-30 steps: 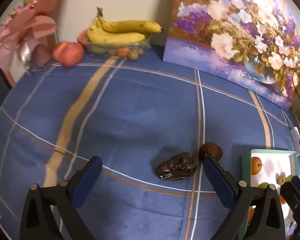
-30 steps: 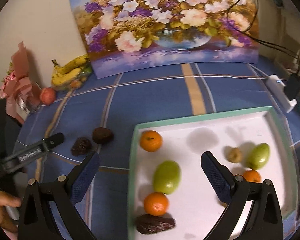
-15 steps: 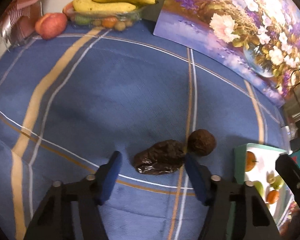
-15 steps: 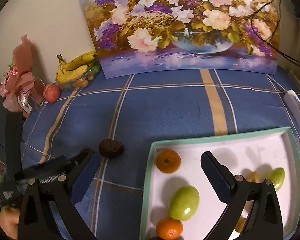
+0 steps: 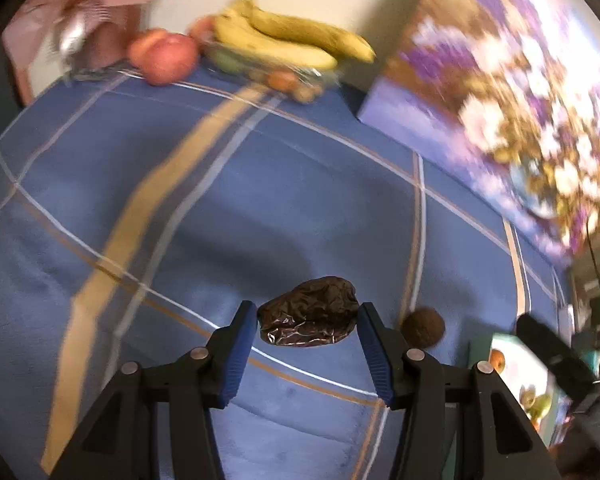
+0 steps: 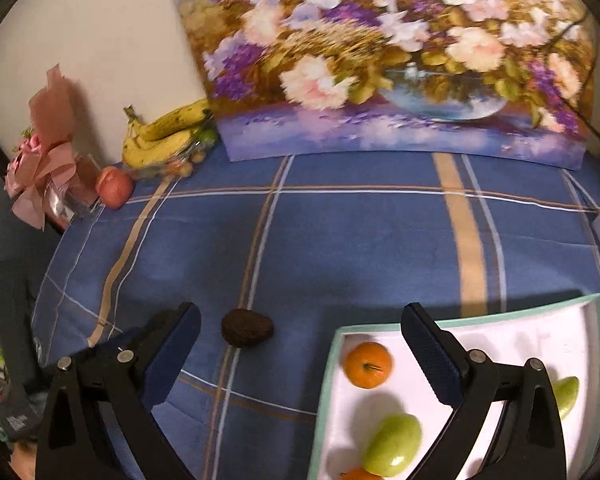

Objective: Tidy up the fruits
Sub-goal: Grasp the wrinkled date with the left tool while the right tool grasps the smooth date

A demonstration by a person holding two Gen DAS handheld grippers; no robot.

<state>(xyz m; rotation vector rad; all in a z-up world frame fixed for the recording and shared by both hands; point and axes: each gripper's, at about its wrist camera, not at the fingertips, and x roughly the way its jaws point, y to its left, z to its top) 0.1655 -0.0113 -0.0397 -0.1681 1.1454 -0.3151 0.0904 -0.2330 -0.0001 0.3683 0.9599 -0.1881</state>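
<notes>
since a second ago the left claw [image 5: 307, 322] has narrowed, closing around the wrinkled dark fruit [image 5: 309, 317]; squeeze gently. right view: right claw [image 6: 300, 332] wide, empty, round brown fruit [image 6: 247, 327] at its nine o'clock, tray [image 6: 580, 344] at four.

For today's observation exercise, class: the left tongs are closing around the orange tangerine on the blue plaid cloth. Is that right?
Not quite. In the left wrist view the left tongs are closing around the wrinkled dark brown fruit, not a tangerine. The blue plaid cloth is right.
</notes>
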